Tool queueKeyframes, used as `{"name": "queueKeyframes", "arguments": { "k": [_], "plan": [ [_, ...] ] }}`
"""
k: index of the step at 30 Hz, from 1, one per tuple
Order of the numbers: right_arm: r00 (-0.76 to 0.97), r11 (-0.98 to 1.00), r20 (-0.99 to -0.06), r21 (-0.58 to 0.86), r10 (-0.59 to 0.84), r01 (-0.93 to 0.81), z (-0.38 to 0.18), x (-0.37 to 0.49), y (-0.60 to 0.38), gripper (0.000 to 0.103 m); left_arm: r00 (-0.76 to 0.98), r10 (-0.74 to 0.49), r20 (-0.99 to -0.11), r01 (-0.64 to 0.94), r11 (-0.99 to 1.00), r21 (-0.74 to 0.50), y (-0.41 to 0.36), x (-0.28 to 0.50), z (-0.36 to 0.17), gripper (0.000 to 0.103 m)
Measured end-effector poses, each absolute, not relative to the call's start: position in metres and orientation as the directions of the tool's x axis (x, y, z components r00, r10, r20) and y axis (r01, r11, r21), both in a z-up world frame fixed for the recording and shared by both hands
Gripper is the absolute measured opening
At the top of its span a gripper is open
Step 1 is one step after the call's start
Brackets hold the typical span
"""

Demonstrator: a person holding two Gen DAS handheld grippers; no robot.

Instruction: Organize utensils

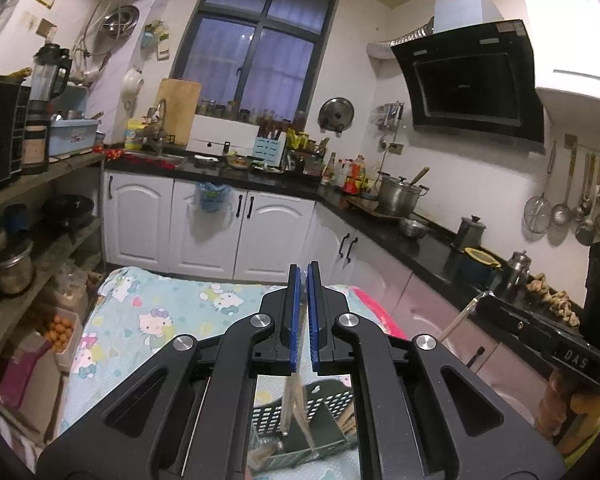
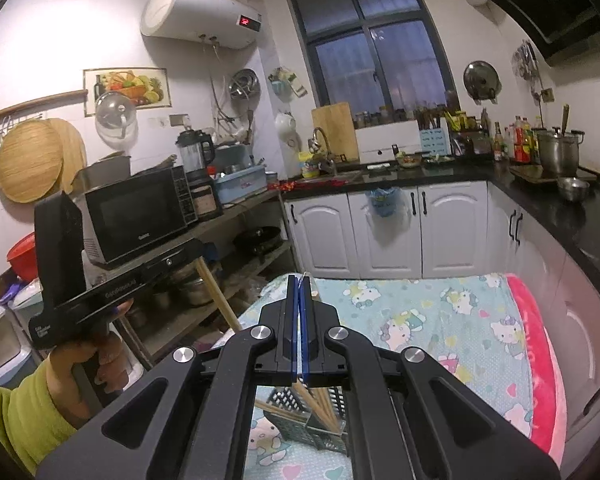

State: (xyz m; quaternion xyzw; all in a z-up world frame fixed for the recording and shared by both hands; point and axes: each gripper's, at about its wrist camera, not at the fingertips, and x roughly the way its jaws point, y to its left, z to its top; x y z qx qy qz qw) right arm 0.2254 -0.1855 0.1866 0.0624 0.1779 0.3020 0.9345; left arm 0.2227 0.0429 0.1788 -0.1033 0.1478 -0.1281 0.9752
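Note:
My left gripper (image 1: 303, 270) is shut on a wooden chopstick (image 1: 290, 400) that hangs down from the blue pads into a dark perforated utensil basket (image 1: 328, 408) below. My right gripper (image 2: 299, 282) is shut on a thin pale chopstick (image 2: 302, 388) that also runs down toward the basket (image 2: 292, 408), which holds several wooden chopsticks (image 2: 324, 404). The left gripper also shows in the right wrist view (image 2: 188, 258), with its chopstick (image 2: 216, 296) hanging below it. The right gripper shows in the left wrist view (image 1: 485, 300), its stick (image 1: 460, 316) slanting down.
The basket sits on a table covered by a Hello Kitty cloth (image 2: 420, 320) with a pink edge (image 2: 532, 352). White cabinets (image 1: 204, 232) and a black counter (image 1: 420, 240) with pots run behind and to the right. Shelves with a microwave (image 2: 136, 216) stand left.

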Motion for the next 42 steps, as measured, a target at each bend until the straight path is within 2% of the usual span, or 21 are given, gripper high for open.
{"name": "queueKeyframes", "arguments": {
  "k": [11, 13, 14, 15, 16, 17, 18, 19, 21, 22, 24, 32, 42],
  "plan": [
    [0.717, 0.819, -0.396, 0.295, 0.573, -0.492, 0.140, 0.256, -0.181, 0.002, 0.905, -0.277, -0.323, 0.197, 0.945, -0.260, 0.042, 0.243, 0.135, 0.002],
    [0.708, 0.823, -0.419, 0.306, 0.568, -0.479, 0.130, 0.261, -0.179, 0.002, 0.899, -0.275, -0.341, 0.190, 0.946, -0.263, 0.041, 0.246, 0.127, 0.005],
    [0.707, 0.828, -0.430, 0.307, 0.561, -0.470, 0.126, 0.263, -0.178, 0.004, 0.893, -0.279, -0.352, 0.189, 0.945, -0.267, 0.042, 0.248, 0.124, 0.020],
    [0.706, 0.835, -0.445, 0.305, 0.551, -0.459, 0.122, 0.264, -0.178, 0.006, 0.889, -0.279, -0.362, 0.184, 0.944, -0.274, 0.043, 0.248, 0.120, 0.039],
    [0.708, 0.841, -0.455, 0.301, 0.541, -0.450, 0.119, 0.265, -0.178, 0.017, 0.886, -0.281, -0.368, 0.183, 0.943, -0.279, 0.044, 0.248, 0.118, 0.047],
    [0.709, 0.844, -0.458, 0.299, 0.537, -0.446, 0.117, 0.265, -0.178, 0.035, 0.884, -0.281, -0.374, 0.179, 0.942, -0.285, 0.046, 0.246, 0.116, 0.053],
    [0.712, 0.846, -0.457, 0.300, 0.533, -0.441, 0.116, 0.263, -0.179, 0.043, 0.884, -0.279, -0.375, 0.176, 0.942, -0.286, 0.047, 0.245, 0.116, 0.056],
    [0.721, 0.848, -0.447, 0.303, 0.529, -0.434, 0.115, 0.260, -0.182, 0.046, 0.885, -0.276, -0.375, 0.173, 0.942, -0.287, 0.048, 0.243, 0.116, 0.060],
    [0.730, 0.854, -0.443, 0.292, 0.520, -0.431, 0.115, 0.255, -0.184, 0.046, 0.888, -0.267, -0.374, 0.159, 0.942, -0.294, 0.052, 0.237, 0.116, 0.078],
    [0.737, 0.858, -0.439, 0.285, 0.514, -0.428, 0.116, 0.252, -0.186, 0.048, 0.889, -0.265, -0.373, 0.154, 0.941, -0.301, 0.054, 0.235, 0.117, 0.080],
    [0.751, 0.862, -0.424, 0.279, 0.506, -0.423, 0.118, 0.246, -0.191, 0.055, 0.894, -0.255, -0.369, 0.138, 0.939, -0.315, 0.059, 0.227, 0.120, 0.092],
    [0.790, 0.878, -0.385, 0.232, 0.478, -0.418, 0.124, 0.214, -0.204, 0.075, 0.901, -0.216, -0.376, 0.088, 0.940, -0.330, 0.072, 0.197, 0.127, 0.092],
    [0.834, 0.904, -0.348, 0.144, 0.428, -0.403, 0.116, 0.163, -0.209, 0.090, 0.879, -0.204, -0.432, 0.065, 0.946, -0.317, 0.068, 0.154, 0.105, 0.092]
  ]
}}
